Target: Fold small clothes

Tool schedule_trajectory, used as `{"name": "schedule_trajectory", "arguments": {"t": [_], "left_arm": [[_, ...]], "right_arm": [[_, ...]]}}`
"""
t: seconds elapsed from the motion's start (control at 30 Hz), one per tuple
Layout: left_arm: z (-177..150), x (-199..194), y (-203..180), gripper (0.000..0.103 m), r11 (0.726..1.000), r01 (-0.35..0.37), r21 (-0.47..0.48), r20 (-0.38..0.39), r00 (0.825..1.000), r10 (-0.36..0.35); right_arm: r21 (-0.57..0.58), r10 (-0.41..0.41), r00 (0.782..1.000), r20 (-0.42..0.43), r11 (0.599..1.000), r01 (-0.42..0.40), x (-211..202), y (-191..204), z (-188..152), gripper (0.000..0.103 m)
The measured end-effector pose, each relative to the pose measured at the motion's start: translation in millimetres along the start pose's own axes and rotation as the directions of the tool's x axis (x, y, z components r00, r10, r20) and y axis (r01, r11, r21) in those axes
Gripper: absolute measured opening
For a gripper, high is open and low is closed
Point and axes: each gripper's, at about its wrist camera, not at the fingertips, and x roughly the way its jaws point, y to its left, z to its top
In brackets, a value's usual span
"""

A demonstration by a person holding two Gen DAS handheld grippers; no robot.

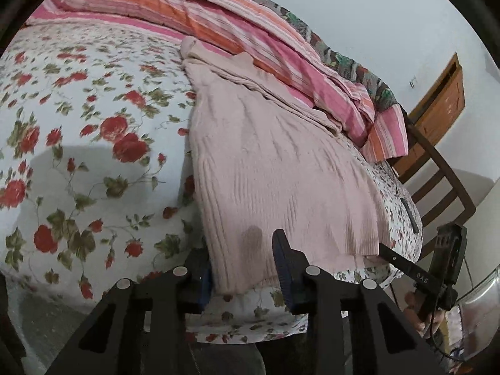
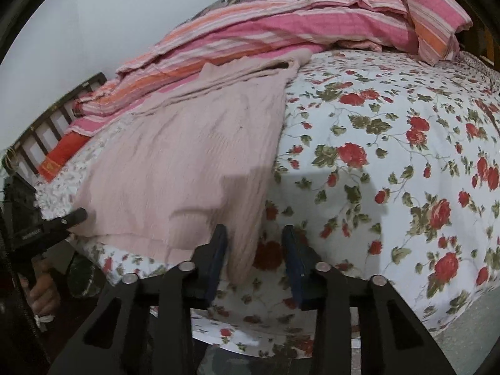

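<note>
A pale pink ribbed knit garment (image 1: 268, 168) lies spread flat on the floral bedsheet (image 1: 78, 131), its hem hanging over the bed's near edge. My left gripper (image 1: 242, 265) is open, its jaws standing either side of the hem's left corner. The garment also shows in the right wrist view (image 2: 193, 162). My right gripper (image 2: 254, 259) is open with the hem's right corner between its jaws. Each gripper's tip shows at the other view's side: the right gripper's finger (image 1: 397, 257) and the left gripper's finger (image 2: 65, 220) touch the hem's outer corners.
A striped pink and orange blanket (image 1: 237, 28) is bunched along the far side of the bed by the wall. A wooden chair (image 1: 437, 168) stands at the bed's end. A wooden bed rail (image 2: 47, 122) shows at the left of the right wrist view.
</note>
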Motion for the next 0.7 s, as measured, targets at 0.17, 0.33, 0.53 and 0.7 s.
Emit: {"name": "schedule_trajectory", "arguments": {"t": [0.17, 0.33, 0.53, 0.7], "left_arm": [[1.6, 3.5, 2.8, 0.010, 1.000, -0.001, -0.031, -0.013, 1.000, 0.001], [3.8, -12.1, 10.1, 0.006, 0.997, 0.039, -0.062, 0.027, 0.999, -0.038], [14.8, -33.3, 6.9, 0.006, 0.995, 0.069, -0.071, 0.075, 0.995, -0.064], [25.3, -50.8, -4.6, 0.006, 0.996, 0.067, -0.063, 0.137, 0.989, -0.058]], "right_arm": [[-0.019, -0.006, 1.000, -0.027, 1.000, 0.006, 7.6, 13.2, 1.8, 0.029], [-0.034, -0.006, 1.000, -0.002, 0.999, 0.006, -0.3, 18.8, 1.7, 0.006], [0.023, 0.035, 0.998, 0.060, 0.999, -0.036, -27.6, 12.1, 9.6, 0.005], [0.023, 0.056, 0.994, 0.094, 0.998, -0.058, -41.9, 15.9, 21.1, 0.005]]}}
